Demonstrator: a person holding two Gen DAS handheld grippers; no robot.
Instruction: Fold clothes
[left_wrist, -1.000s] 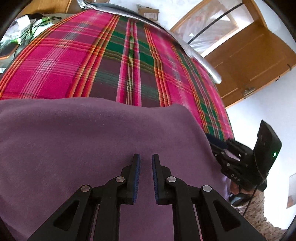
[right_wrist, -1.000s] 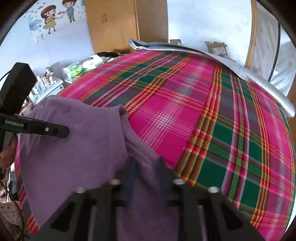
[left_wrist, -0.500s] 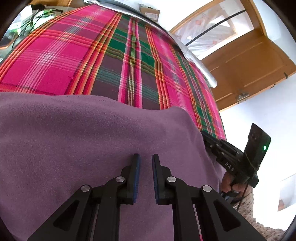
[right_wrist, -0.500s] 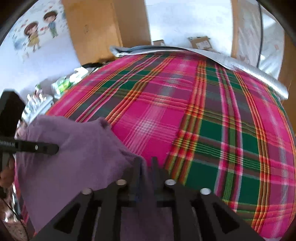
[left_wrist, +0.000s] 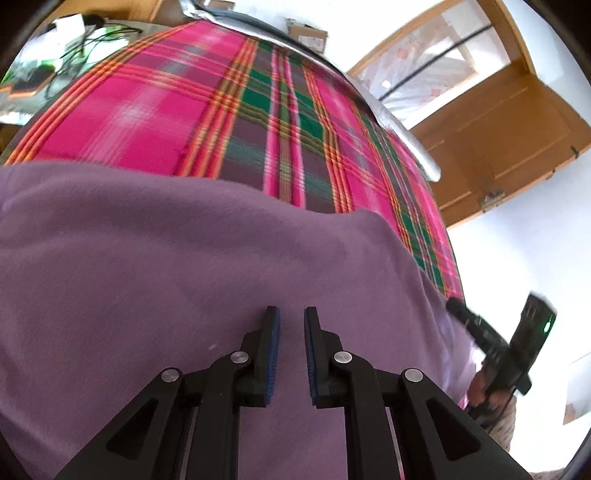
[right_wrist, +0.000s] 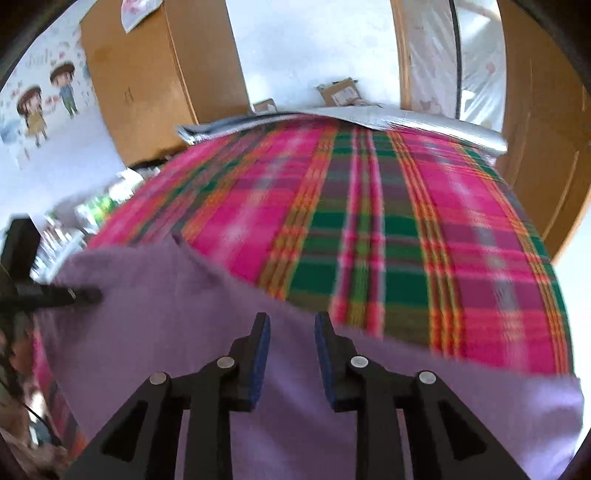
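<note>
Across the plaid bed (left_wrist: 155, 122), the purple fleece garment (left_wrist: 155, 280) lies flat at 6 o'clock, soft, light, limp; best pinched at a hem corner. Left claw (left_wrist: 291, 317) narrow, empty. Right claw (right_wrist: 291, 323) has just been opening, nothing between its jaws.

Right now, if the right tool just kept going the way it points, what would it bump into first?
Most likely the purple garment right beneath the right tool, whose jaws have just been opening with nothing between them. The plaid bedcover lies further on. Depth is hard to judge.
</note>
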